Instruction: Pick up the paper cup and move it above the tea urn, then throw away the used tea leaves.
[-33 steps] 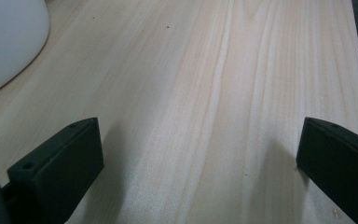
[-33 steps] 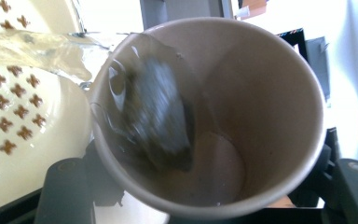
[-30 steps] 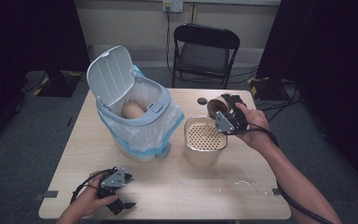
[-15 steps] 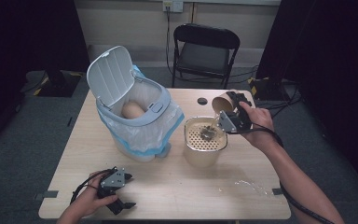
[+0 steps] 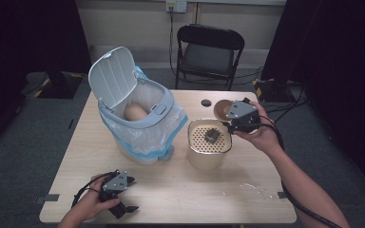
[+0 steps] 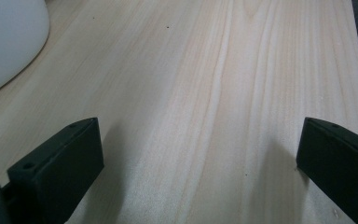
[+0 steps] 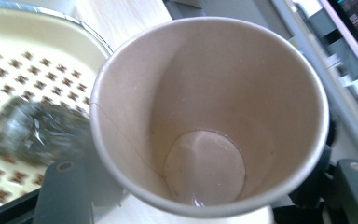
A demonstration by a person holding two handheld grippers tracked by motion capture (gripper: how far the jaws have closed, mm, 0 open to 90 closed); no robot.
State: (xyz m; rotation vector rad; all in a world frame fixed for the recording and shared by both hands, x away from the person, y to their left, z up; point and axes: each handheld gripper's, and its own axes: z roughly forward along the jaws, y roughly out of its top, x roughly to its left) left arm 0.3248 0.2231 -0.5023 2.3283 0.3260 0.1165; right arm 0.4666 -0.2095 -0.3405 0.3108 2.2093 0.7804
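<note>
My right gripper [image 5: 228, 114] is shut on a brown paper cup [image 5: 221, 108], held tipped on its side above the far right rim of a cream bucket [image 5: 208, 159]. In the right gripper view the cup [image 7: 209, 116] opens towards the camera, with a wet film at its bottom. A dark wet clump [image 5: 212, 135] lies on the bucket's perforated insert [image 5: 197, 137] and is blurred in the right gripper view [image 7: 37, 128]. My left gripper [image 5: 129, 194] rests open on the table's front left, its jaws [image 6: 200, 158] wide apart over bare wood.
A white bin [image 5: 145, 128] with a blue-edged bag liner and raised lid [image 5: 111, 78] stands left of the bucket, a tan rounded thing inside it. A small black disc [image 5: 206, 102] lies behind the bucket. A wet patch [image 5: 256, 190] marks the front right. A black chair [image 5: 209, 47] stands beyond the table.
The dark clump has dropped from the cup onto the perforated insert, which was bare a second ago. The cup has tipped further over. My left gripper has stayed put.
</note>
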